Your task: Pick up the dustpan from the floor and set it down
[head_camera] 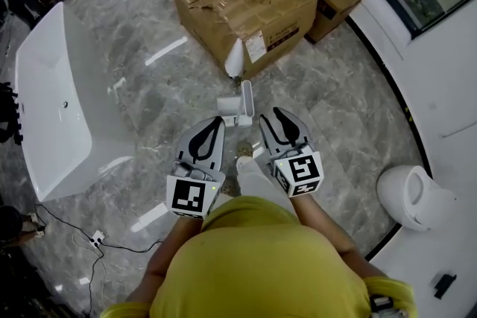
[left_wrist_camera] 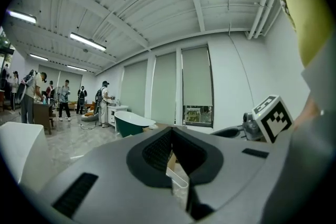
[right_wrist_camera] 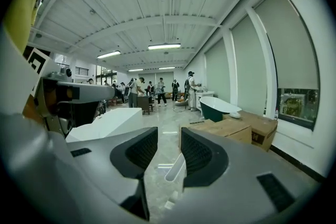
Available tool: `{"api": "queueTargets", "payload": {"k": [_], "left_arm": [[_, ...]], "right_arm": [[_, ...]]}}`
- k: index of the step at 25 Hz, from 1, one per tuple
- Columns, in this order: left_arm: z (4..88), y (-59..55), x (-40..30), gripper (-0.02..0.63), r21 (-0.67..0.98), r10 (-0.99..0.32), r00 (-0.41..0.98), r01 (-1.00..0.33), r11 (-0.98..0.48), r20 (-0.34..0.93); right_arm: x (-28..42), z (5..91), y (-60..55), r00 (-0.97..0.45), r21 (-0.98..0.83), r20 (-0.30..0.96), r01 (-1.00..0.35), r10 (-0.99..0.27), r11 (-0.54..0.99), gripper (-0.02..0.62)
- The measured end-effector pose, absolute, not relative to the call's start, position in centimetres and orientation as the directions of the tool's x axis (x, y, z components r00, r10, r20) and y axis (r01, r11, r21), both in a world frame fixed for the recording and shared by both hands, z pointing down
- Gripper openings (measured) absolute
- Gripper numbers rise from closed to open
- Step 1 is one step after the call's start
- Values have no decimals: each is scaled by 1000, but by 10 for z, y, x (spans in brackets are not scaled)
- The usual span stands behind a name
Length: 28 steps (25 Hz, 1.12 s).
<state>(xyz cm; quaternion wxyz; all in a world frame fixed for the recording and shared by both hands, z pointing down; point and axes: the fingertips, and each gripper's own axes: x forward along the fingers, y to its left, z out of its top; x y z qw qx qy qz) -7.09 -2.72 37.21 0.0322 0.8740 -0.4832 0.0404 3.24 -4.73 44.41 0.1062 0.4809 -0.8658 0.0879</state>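
Yellow shirt (head_camera: pixel 261 264) fills the bottom of the head view, with both grippers held out low just above it. Now the target: the white dustpan (head_camera: pixel 240 106) sits on the marble floor (head_camera: pixel 149 86) at frame centre, handle standing up, just ahead of the two grippers and touching neither.

The right gripper (head_camera: pixel 270 115) has its jaws parted with only floor between them. In its own view the dustpan handle (right_wrist_camera: pixel 176 168) shows ahead, close to the right-hand pad. The left gripper (head_camera: pixel 217 120) looks closed at the tips and carries nothing. The handle (left_wrist_camera: pixel 177 178) peeps through the slit behind its pads.

So this reads as the approach, with the pickup not yet made. My call is that the parted right jaws need to line up astride that upright handle and then clamp on it.

Watch the edges. The big cardboard box (head_camera: pixel 246 15) stands right behind the dustpan, so there's little room to overshoot toward the top of the frame. The white bathtub (head_camera: pixel 52 108) lies well off at the left and the toilet (head_camera: pixel 410 194) at lower right. Open floor left of the dustpan looks like the easy place to set it down.
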Motion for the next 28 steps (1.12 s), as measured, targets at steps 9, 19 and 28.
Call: {"api": "queueTargets", "payload": {"k": [9,19,28], "left_arm": [[393,-101,-56,-2,30,-859,490,-870,-491,150],[434,-141,-59,-2,33,-874,423,-903,-428,240],[452,-148,-56,-2,17,-859,422,-900,-436,291]], "right_arm": [[30,503,-114,-595,-98,395,-785,-700,612,161],[21,579,-138,-704,-326,506,-691,-498,646,172],[0,624,-120,-862,-722,451,-505,-232,472,246]]}}
